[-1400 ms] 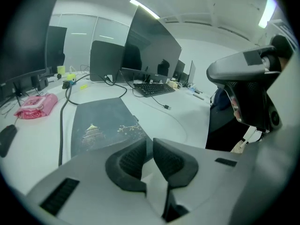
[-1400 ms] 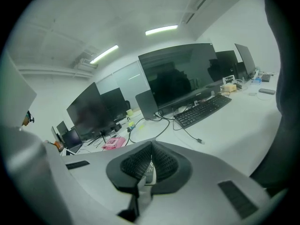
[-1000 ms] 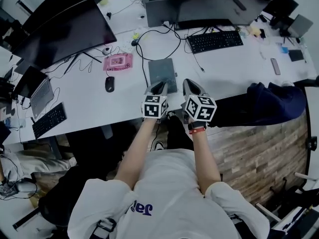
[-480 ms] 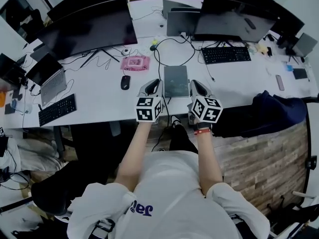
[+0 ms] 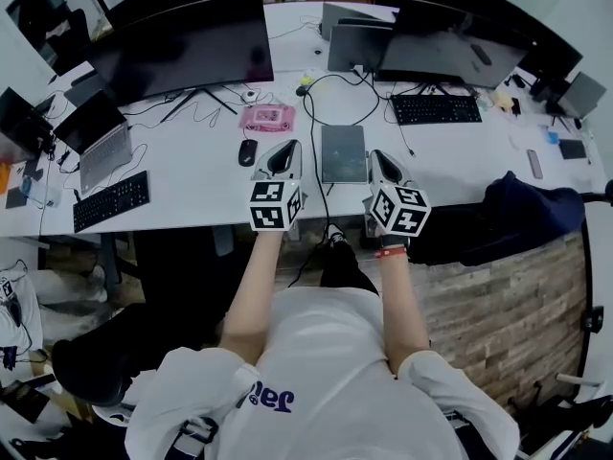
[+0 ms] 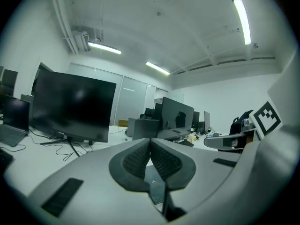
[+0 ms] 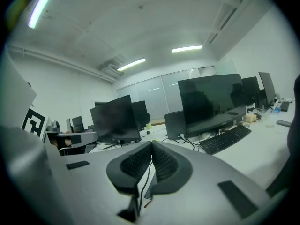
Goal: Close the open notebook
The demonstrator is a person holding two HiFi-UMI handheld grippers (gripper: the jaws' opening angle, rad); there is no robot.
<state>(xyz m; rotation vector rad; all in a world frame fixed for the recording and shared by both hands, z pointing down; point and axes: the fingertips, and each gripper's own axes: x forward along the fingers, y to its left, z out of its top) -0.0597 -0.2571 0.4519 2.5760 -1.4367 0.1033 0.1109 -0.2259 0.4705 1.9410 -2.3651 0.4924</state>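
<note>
On the white desk (image 5: 192, 199), between the two grippers, the dark grey rectangular notebook (image 5: 343, 153) lies flat and closed, its long axis pointing away from the person toward the black monitors (image 5: 450, 32) (spine side unclear). The left gripper (image 5: 280, 151) has just closed its jaws together on nothing; the right gripper (image 5: 383, 164) has its jaws together too, empty.

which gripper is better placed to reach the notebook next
Right, narrowly: the right gripper sits just beside the notebook, while the left gripper stands farther, with a black cable between. Both are shut and empty. The notebook looks closed.
</note>
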